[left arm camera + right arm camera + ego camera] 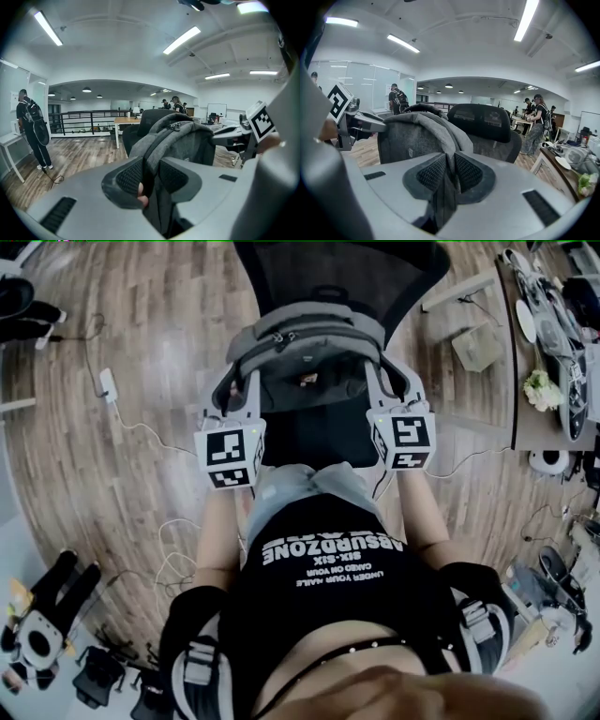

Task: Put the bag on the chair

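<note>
Bag (pixel 309 338), grey, hangs pinched at each side by my left gripper (pixel 150 176) and right gripper (pixel 449 171) over the black chair (pixel 337 273); wood-plank floor (pixel 141 352), cluttered desk (pixel 536 432) nearby.

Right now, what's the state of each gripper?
Left gripper: closed, holding one side of the grey fabric backpack.
Right gripper: closed, holding the other side of the same backpack.
</note>
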{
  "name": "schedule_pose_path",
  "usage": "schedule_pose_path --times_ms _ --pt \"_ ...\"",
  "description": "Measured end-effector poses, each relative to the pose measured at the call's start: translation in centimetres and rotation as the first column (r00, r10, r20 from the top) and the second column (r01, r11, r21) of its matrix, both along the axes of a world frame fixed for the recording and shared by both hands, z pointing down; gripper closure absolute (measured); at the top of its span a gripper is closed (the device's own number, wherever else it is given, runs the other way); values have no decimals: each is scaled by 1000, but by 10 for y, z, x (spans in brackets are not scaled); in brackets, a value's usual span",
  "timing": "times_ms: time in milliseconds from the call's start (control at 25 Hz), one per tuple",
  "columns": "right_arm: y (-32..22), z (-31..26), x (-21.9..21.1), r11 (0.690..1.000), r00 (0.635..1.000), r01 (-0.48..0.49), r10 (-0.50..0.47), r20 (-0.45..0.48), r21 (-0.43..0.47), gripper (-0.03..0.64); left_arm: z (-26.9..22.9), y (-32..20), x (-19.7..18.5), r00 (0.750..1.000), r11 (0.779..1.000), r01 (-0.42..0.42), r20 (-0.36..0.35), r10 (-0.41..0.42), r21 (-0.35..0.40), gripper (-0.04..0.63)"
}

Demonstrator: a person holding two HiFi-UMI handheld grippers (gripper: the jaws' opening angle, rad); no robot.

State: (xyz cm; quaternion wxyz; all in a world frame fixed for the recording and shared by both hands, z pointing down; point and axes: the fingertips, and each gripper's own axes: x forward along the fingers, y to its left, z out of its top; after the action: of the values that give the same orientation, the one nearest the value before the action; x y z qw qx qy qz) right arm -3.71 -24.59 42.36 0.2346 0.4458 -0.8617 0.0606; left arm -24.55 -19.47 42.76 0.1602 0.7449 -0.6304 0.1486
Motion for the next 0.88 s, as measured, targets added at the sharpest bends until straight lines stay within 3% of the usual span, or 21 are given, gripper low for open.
schedule_pose_path --times_ms 880 --pt "-18 57 3 997 999 -17 13 -52 -71 546 53 -20 2 999 997 -41 4 42 -60 479"
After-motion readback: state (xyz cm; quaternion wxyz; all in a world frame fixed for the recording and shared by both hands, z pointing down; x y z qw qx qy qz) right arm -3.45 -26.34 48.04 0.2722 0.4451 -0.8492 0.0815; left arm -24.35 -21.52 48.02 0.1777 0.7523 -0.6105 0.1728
